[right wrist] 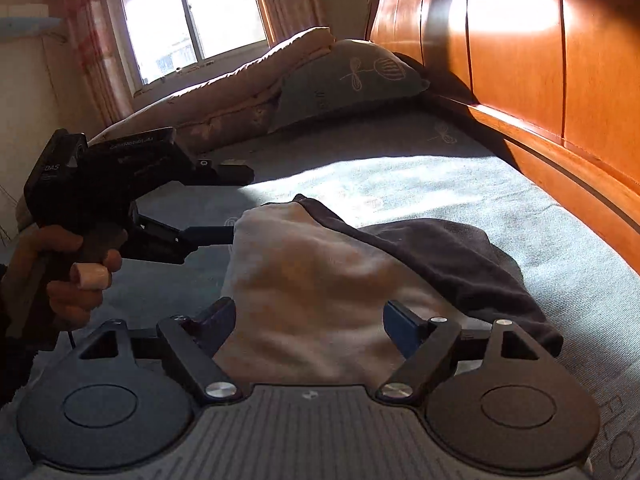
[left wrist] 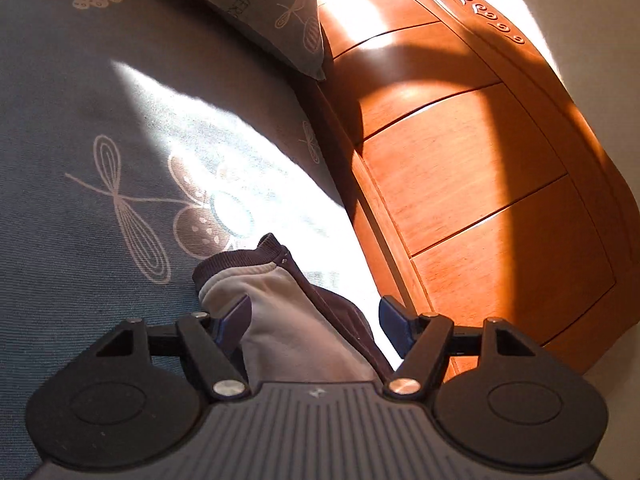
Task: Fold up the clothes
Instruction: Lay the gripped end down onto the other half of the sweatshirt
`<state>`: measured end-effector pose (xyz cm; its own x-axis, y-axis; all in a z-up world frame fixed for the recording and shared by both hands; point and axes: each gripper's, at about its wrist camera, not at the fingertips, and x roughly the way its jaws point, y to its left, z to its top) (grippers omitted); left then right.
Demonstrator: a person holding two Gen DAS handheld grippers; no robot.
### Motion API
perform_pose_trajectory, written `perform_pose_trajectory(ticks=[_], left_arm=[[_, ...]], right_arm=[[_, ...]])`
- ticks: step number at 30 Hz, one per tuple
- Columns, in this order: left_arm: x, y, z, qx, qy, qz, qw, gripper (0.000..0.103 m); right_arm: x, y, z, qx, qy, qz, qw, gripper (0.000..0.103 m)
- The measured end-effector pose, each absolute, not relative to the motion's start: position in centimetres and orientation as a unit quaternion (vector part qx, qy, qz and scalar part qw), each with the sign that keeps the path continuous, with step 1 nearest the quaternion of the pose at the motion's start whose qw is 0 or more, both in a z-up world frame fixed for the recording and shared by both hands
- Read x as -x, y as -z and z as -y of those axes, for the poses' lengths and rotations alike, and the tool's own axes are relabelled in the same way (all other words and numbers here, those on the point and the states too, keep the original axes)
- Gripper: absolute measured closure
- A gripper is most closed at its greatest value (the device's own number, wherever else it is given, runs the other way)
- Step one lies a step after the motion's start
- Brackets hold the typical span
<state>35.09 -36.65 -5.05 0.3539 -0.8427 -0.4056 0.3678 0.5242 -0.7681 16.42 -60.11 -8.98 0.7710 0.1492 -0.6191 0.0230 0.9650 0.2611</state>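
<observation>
Garment (right wrist: 332, 280) on bed (right wrist: 440, 176), pillow (right wrist: 344, 76) behind, headboard (right wrist: 520, 52) right

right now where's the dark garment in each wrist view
Left wrist: dark garment at bottom centre, between the open left gripper fingers.
Right wrist: centre, running into the open right gripper.
Shared landmark: wooden headboard, right in both.

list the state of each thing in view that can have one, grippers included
dark brown garment with pale lining: lying bunched on the bed, lining turned outward
left gripper: open, straddling the garment's ribbed end
right gripper: open, over the garment
blue patterned pillow: propped against the wooden headboard
</observation>
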Motion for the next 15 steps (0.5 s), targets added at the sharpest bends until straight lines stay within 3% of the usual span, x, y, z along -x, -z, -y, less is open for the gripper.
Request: perform_pose_trajectory(ticks=[3, 9, 12, 15], left_arm=[[-35.5, 3.4, 37.8, 0.258, 0.429, -0.396, 0.77, 0.033], [-34.4, 4.8, 44.2, 0.192, 0.509, -0.411, 0.732, 0.032], [-32.7, 8.3, 45.5, 0.106, 0.494, -0.424, 0.752, 0.033], [-31.7, 7.6, 44.4, 0.091, 0.504, -0.408, 0.756, 0.033]], right_arm=[[-15.8, 9.8, 59.6, -0.126, -0.039, -0.329, 0.935, 0.009], [-14.6, 6.8, 62.3, -0.159, -0.012, -0.285, 0.945, 0.011], [-14.3, 9.2, 64.1, -0.167, 0.027, -0.331, 0.928, 0.011], [-11.7, 10.8, 63.7, -0.137, 0.022, -0.335, 0.932, 0.012]])
